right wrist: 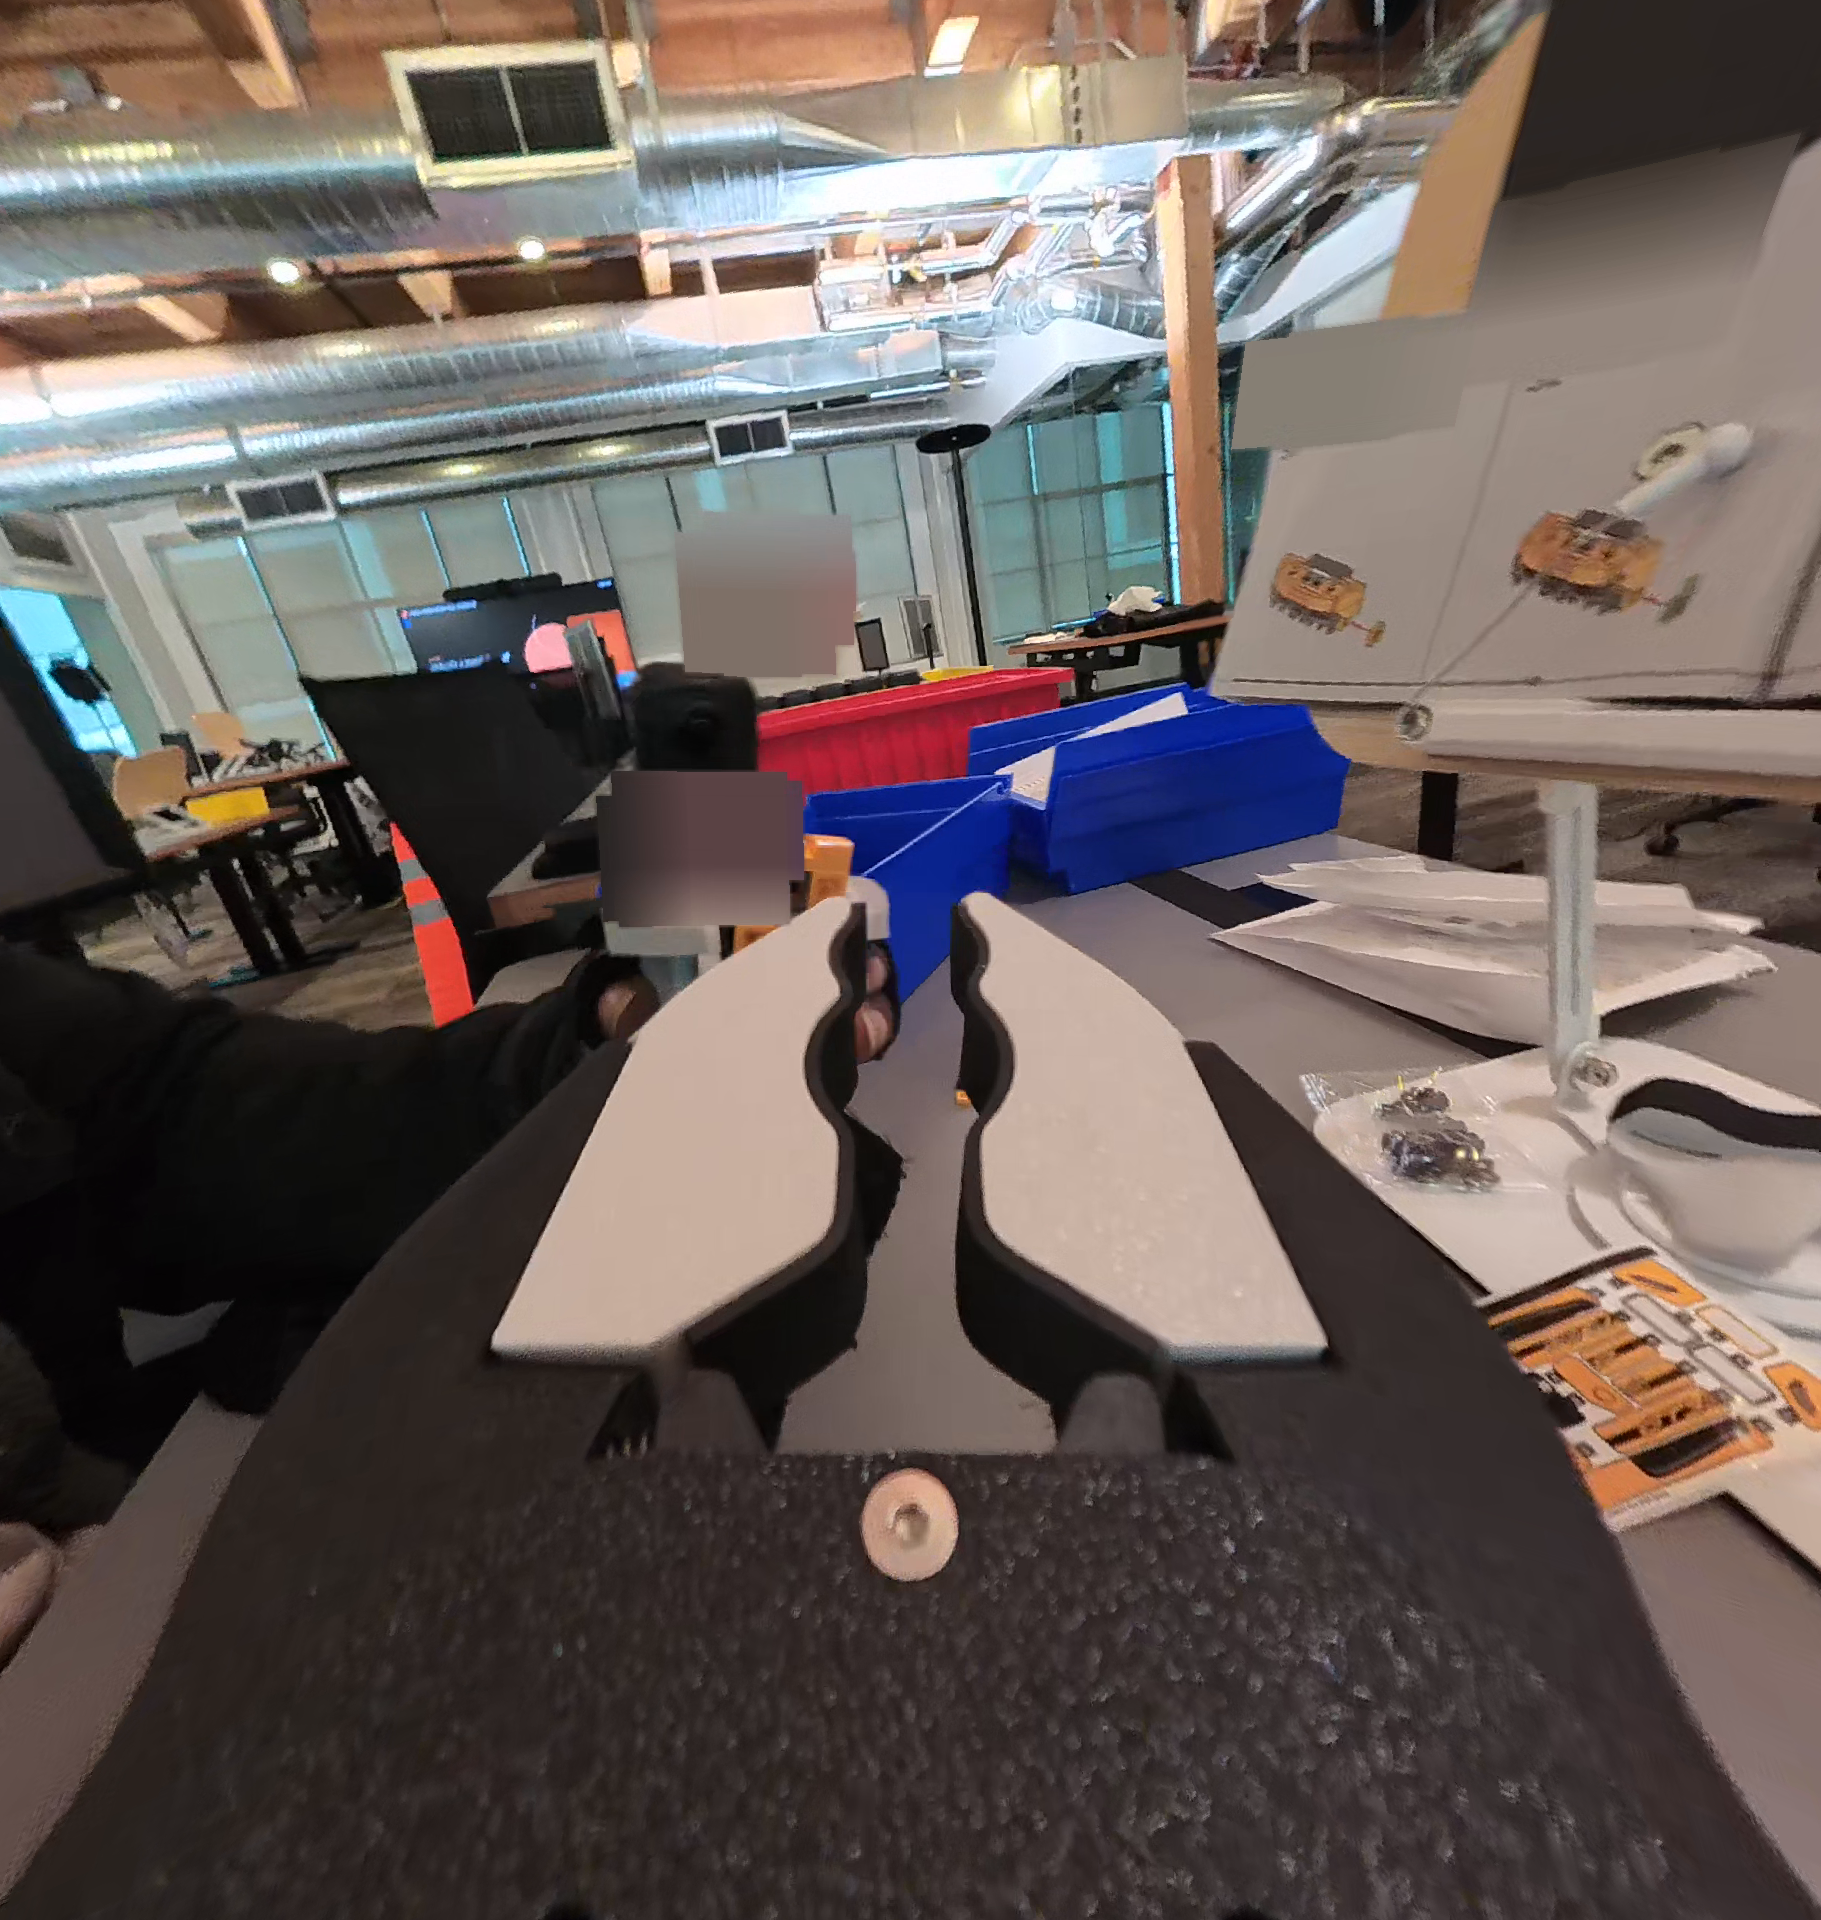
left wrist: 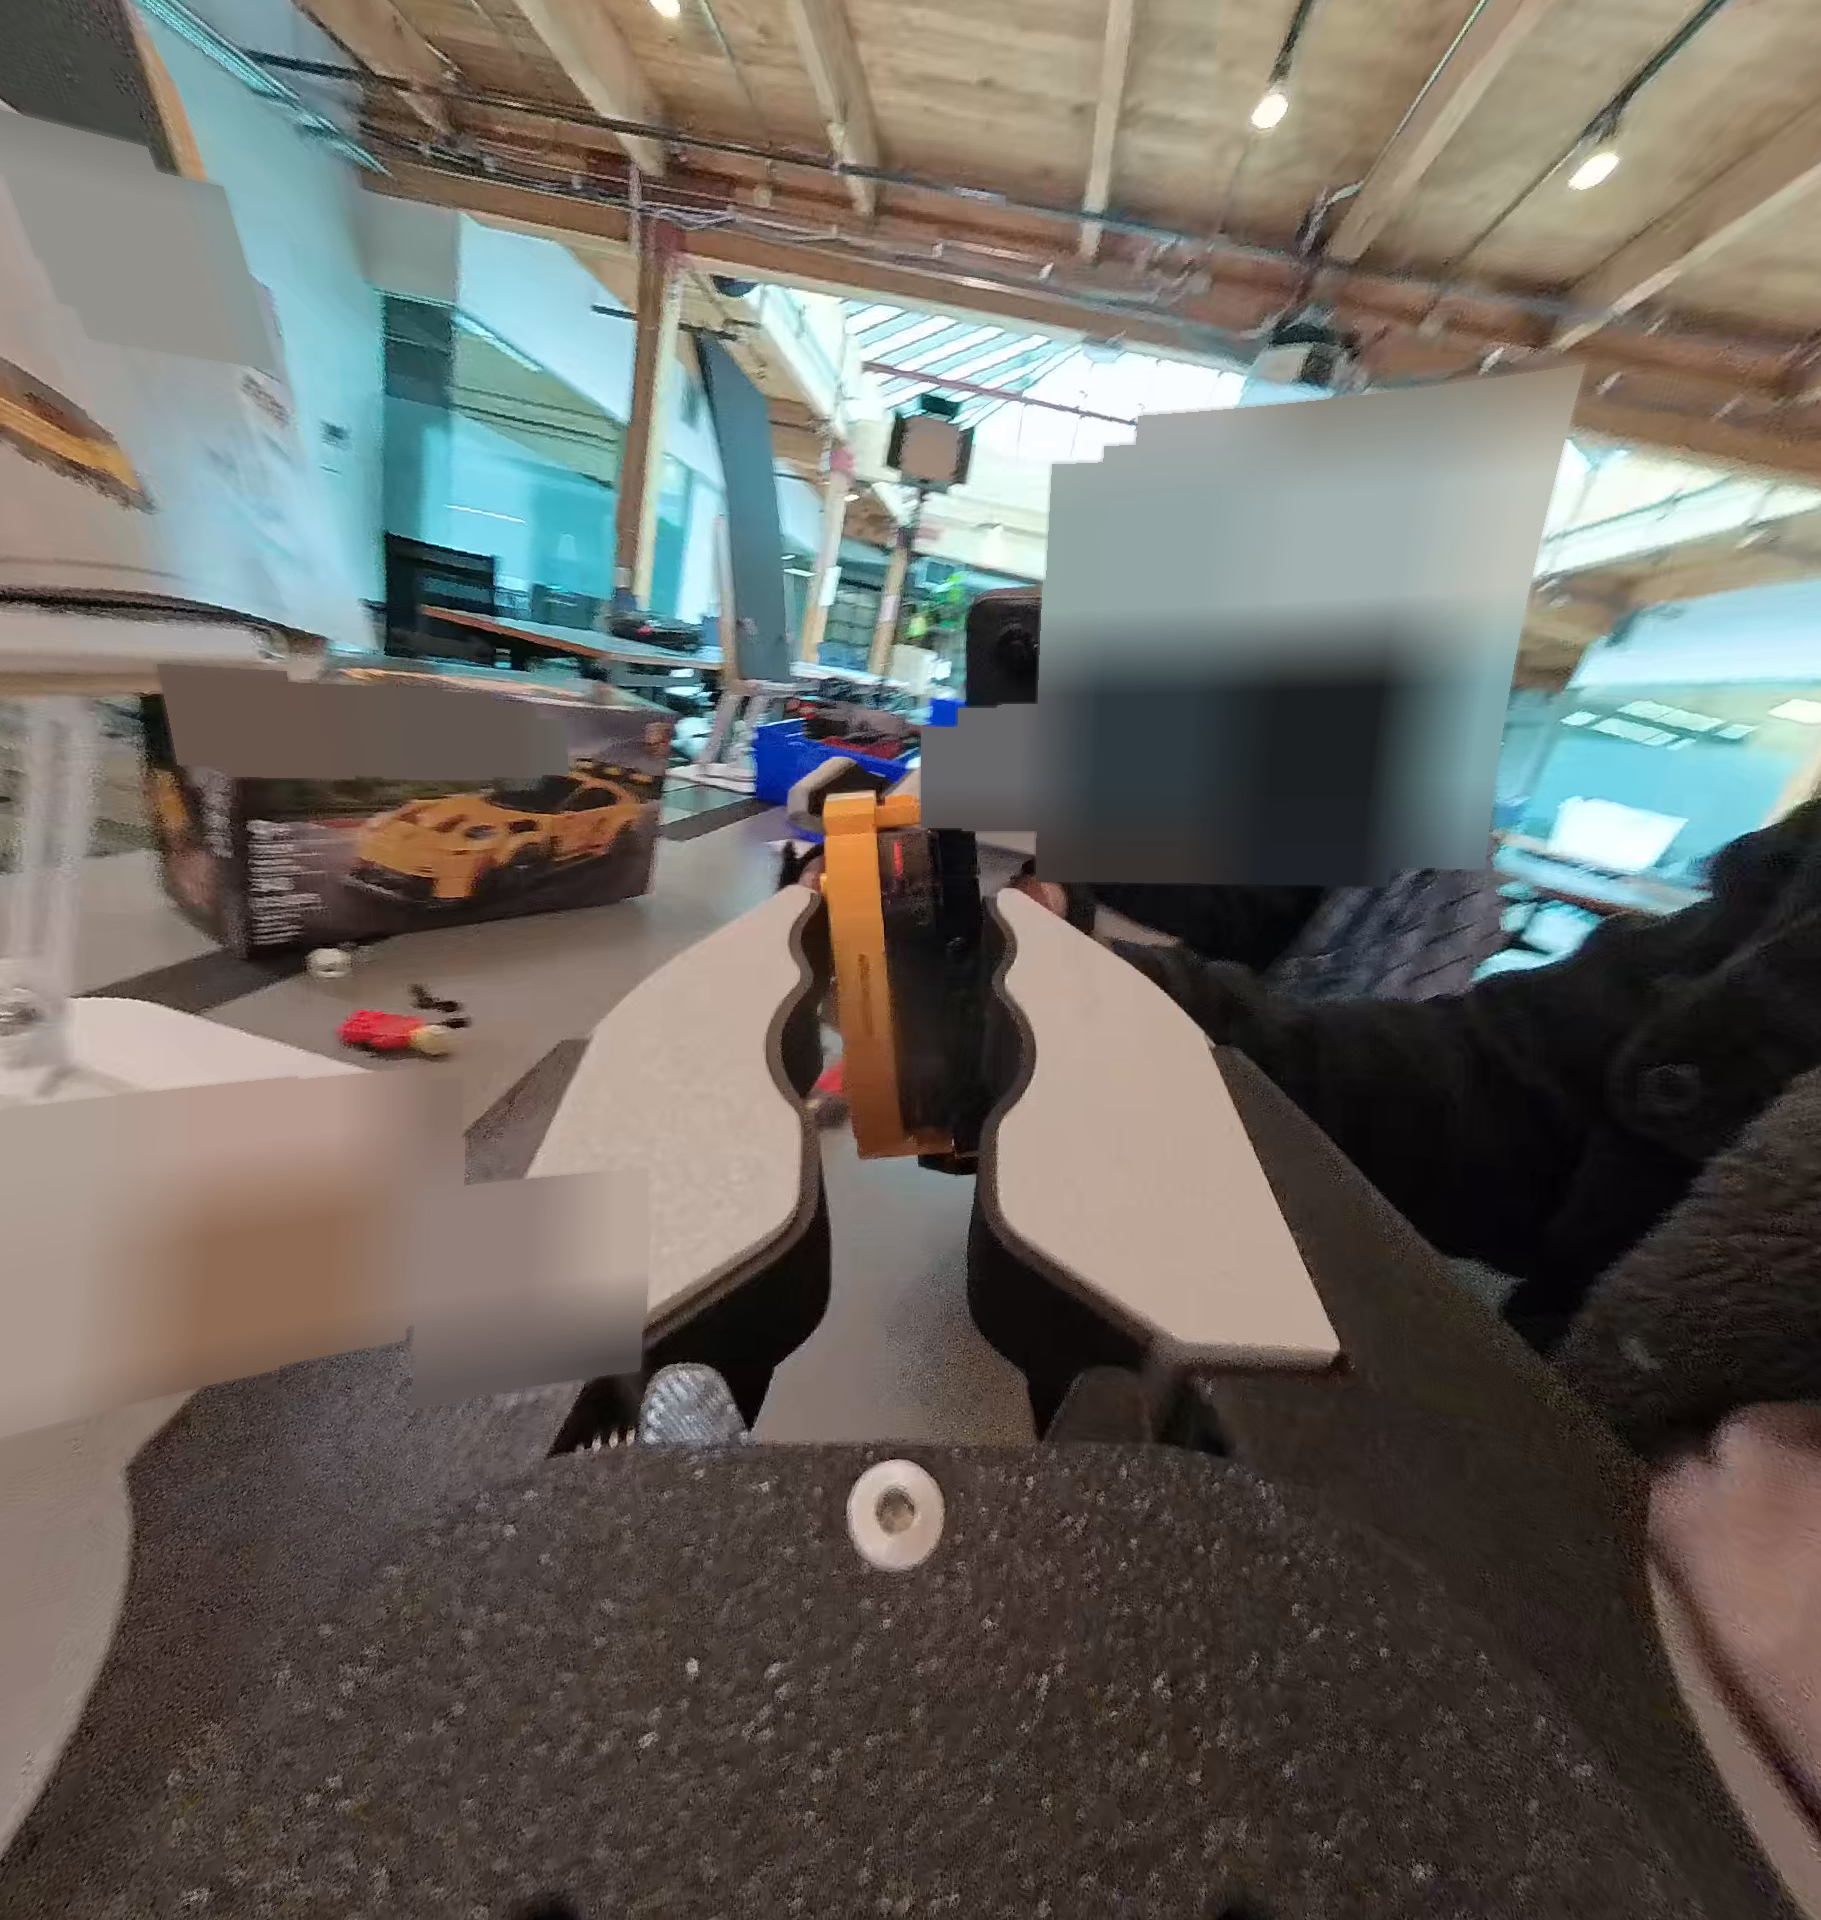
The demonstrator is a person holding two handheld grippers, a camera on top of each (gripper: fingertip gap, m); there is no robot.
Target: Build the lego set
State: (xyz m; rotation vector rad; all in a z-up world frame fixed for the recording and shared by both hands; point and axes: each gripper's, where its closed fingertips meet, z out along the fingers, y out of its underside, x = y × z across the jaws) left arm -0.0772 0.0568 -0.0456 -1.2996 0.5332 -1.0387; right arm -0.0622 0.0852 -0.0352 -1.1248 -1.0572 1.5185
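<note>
My left gripper (left wrist: pixel 901 997) is shut on an orange and black lego assembly (left wrist: pixel 864 997), held upright above the grey table (left wrist: pixel 594 966). A red lego piece (left wrist: pixel 392 1031), small black pieces (left wrist: pixel 438 1000) and a white piece (left wrist: pixel 329 961) lie on the table to its left. My right gripper (right wrist: pixel 901 935) is open and empty, pointing at the left gripper, whose orange piece (right wrist: pixel 828 862) shows just beyond its left fingertip. A tiny orange piece (right wrist: pixel 963 1096) lies on the table between its fingers.
The lego box (left wrist: pixel 407 831) with a yellow car picture stands at the left. An instruction booklet (right wrist: pixel 1508 561) sits on a white stand (right wrist: pixel 1571 935). A sticker sheet (right wrist: pixel 1654 1382), a parts bag (right wrist: pixel 1431 1143), paper bags (right wrist: pixel 1457 935), blue bins (right wrist: pixel 1176 790) and a red bin (right wrist: pixel 885 727) are nearby. The left gripper's tips are roughly 4 cm from the right gripper's.
</note>
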